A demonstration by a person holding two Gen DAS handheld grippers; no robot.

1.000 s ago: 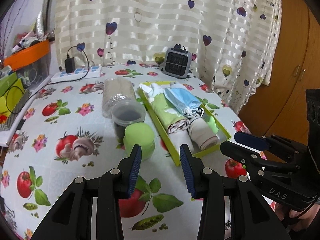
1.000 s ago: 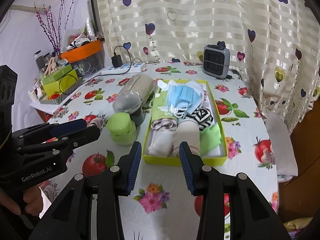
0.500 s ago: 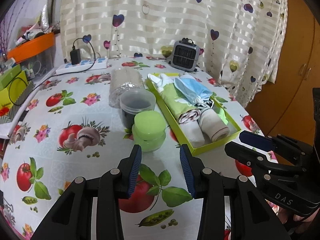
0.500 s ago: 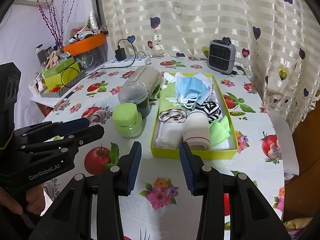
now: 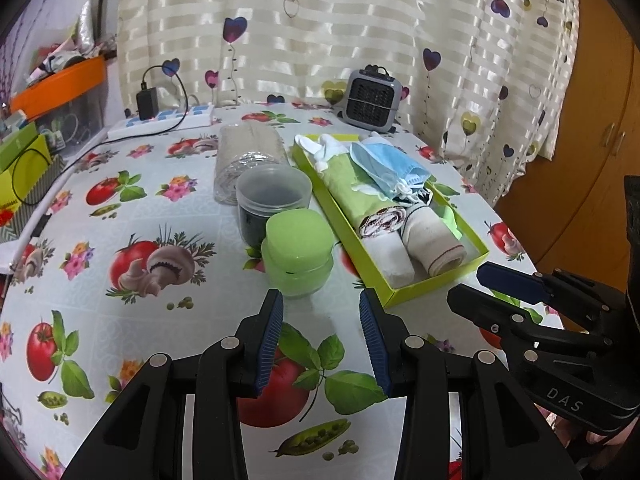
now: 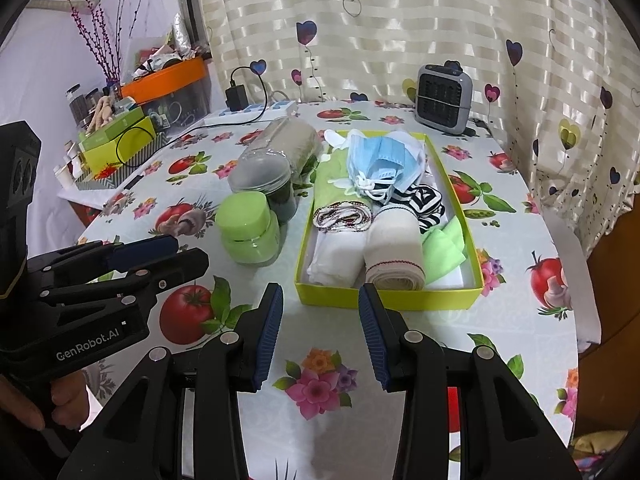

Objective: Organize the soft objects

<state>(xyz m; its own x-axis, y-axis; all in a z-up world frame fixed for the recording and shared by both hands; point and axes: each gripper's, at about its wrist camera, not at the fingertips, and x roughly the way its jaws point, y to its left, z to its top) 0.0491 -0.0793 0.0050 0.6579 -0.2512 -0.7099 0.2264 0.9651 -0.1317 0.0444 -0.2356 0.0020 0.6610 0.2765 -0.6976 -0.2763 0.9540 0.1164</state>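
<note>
Both claws hang above the table (image 6: 520, 184) with nothing between them — left claw (image 5: 320, 316) spread apart, right claw (image 6: 320, 308) too — near the tray (image 6: 384, 298) of rolled cloths (image 6: 394, 254).

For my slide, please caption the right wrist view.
Open right claw before a yellow-green cardboard box of rolled cloths.

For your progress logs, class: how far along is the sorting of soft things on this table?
Done: rolled towels, a green cloth and blue masks already lie in the yellow tray. In hand: nothing; the left gripper and right gripper are open above the tablecloth. Left: perhaps the wrapped roll outside the tray.
</note>
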